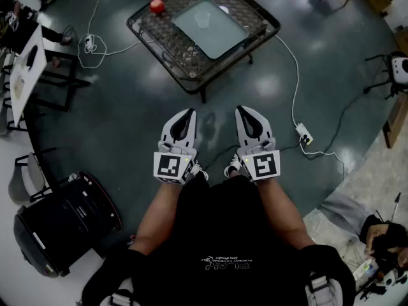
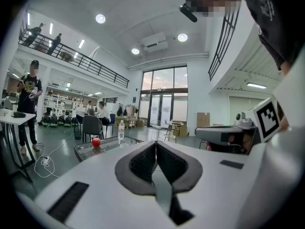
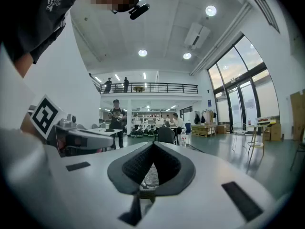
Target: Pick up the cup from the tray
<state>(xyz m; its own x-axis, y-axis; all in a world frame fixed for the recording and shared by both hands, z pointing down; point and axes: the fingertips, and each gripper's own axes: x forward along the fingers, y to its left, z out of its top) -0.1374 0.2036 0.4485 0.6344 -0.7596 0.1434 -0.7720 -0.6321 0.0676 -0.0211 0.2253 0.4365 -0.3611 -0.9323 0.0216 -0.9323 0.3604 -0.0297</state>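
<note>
Cup (image 1: pixel 203 19): clear, upright, near the middle of a pale tray (image 1: pixel 223 36) on a low mesh-topped table (image 1: pixel 172 40), well ahead of the person across open floor. Red ball (image 1: pixel 157 6) sits on the tabletop off the tray's left corner; a water bottle (image 2: pixel 121 129) stands at the table's far side. Left gripper (image 1: pixel 189 112) and right gripper (image 1: pixel 241 109) are held side by side close to the body, pointing roughly level toward the table. Both pairs of jaws are closed, tip to tip, nothing between them. Step in hand, as I judge it: the approach, not yet begun in earnest; neither gripper is near the cup. Next move calls for stepping up to the table, spreading one pair of jaws, and bringing them in around the cup's wall without tipping it, a light, thin thing.
</note>
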